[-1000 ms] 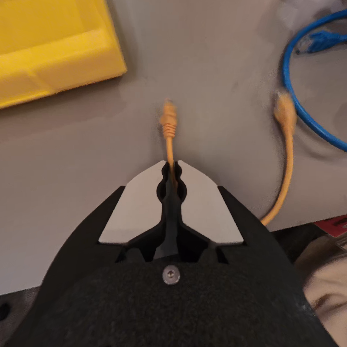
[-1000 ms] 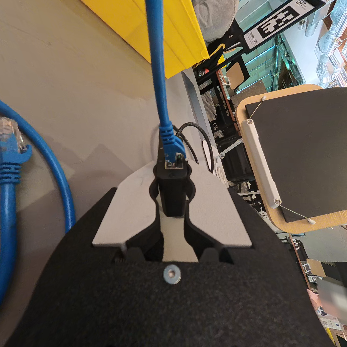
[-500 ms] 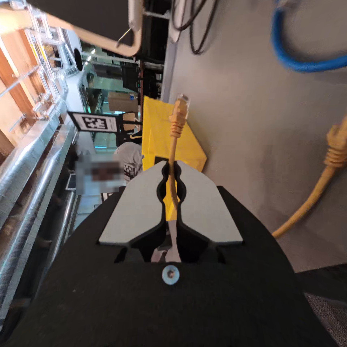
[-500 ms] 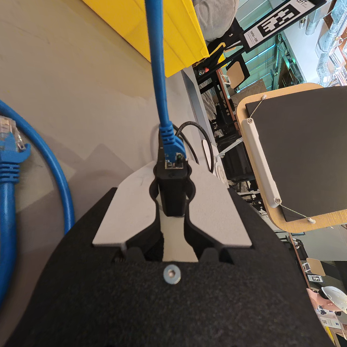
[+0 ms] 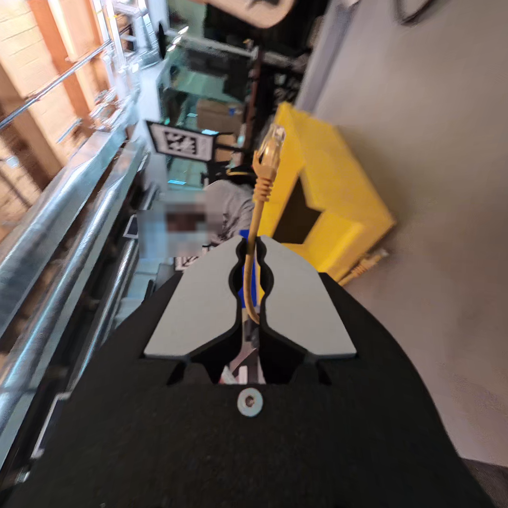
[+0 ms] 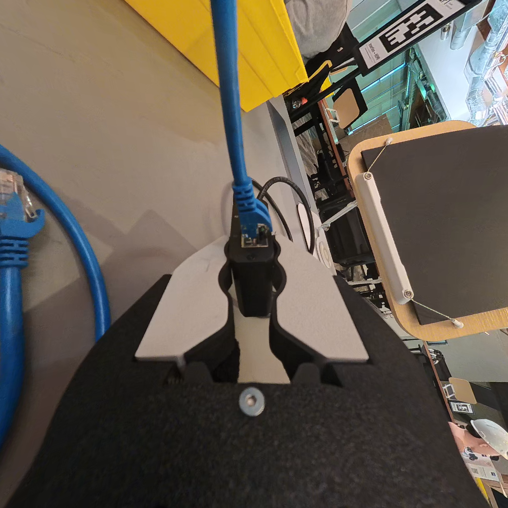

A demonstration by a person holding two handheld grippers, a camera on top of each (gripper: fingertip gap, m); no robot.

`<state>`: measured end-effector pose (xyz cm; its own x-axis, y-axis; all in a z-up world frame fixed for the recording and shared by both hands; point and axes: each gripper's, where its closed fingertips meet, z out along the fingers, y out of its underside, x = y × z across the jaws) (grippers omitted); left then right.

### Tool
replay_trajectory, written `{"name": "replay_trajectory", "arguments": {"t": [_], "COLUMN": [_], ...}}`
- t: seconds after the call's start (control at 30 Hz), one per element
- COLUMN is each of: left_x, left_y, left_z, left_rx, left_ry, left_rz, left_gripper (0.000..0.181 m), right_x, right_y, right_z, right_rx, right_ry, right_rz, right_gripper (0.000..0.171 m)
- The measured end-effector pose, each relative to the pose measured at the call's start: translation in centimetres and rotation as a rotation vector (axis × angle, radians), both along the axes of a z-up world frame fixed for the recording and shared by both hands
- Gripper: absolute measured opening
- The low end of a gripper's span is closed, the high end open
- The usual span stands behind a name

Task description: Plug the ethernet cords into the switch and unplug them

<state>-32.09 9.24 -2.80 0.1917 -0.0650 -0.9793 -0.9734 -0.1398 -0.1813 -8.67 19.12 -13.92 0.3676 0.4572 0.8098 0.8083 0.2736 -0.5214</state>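
Observation:
My left gripper (image 5: 249,242) is shut on a thin yellow ethernet cord (image 5: 254,220). Its clear plug (image 5: 272,145) sticks out past the fingertips, lifted off the table. The cord's other yellow plug (image 5: 365,268) lies on the grey table beside the yellow bin. My right gripper (image 6: 250,247) is shut on a small black switch (image 6: 251,277). A blue ethernet cord (image 6: 229,96) is plugged into the switch's front port (image 6: 251,228). The blue cord's other plug (image 6: 15,203) lies loose on the table at the left.
A yellow plastic bin (image 5: 327,192) sits on the grey table (image 5: 426,165); it also shows in the right wrist view (image 6: 247,46). A black cable (image 6: 288,198) loops behind the switch. A black board with a wooden rim (image 6: 439,220) stands at the right. A person is beyond the table edge. The grippers' ends are close to 30 centimeters from one another.
My left gripper has lifted and swung left with the yellow cord, from looking down at the table to looking across it past the yellow bin. The right gripper and switch have stayed still.

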Motion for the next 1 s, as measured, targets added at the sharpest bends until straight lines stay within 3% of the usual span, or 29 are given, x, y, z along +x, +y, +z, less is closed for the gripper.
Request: {"name": "replay_trajectory", "arguments": {"t": [0.13, 0.3, 0.6, 0.83, 1.0], "left_x": [6.9, 10.6, 13.5, 14.0, 14.3], "left_y": [-3.2, -6.1, -8.3, -7.1, -7.0], "left_z": [-8.0, -12.9, -15.6, -14.6, -16.2], "left_rx": [-0.200, -0.565, -1.002, -1.075, -1.033], "left_ry": [-0.027, -0.362, -0.857, -0.953, -0.777], "left_rz": [-0.147, -0.179, -0.320, -0.381, -0.435], "left_gripper": [0.007, 0.018, 0.011, 0.020, 0.013], "right_x": [0.1, 0.0, -0.1, -0.1, -0.1], "right_y": [0.1, 0.0, 0.0, 0.0, 0.0], "right_z": [0.0, -0.2, -0.3, -0.4, -0.4], "right_rx": [-0.002, -0.007, -0.010, -0.011, -0.012], "right_ry": [0.001, -0.003, -0.010, -0.014, -0.019], "right_rz": [-0.003, 0.000, 0.005, 0.006, 0.009], "right_gripper": [0.024, 0.024, 0.025, 0.025, 0.025]}}
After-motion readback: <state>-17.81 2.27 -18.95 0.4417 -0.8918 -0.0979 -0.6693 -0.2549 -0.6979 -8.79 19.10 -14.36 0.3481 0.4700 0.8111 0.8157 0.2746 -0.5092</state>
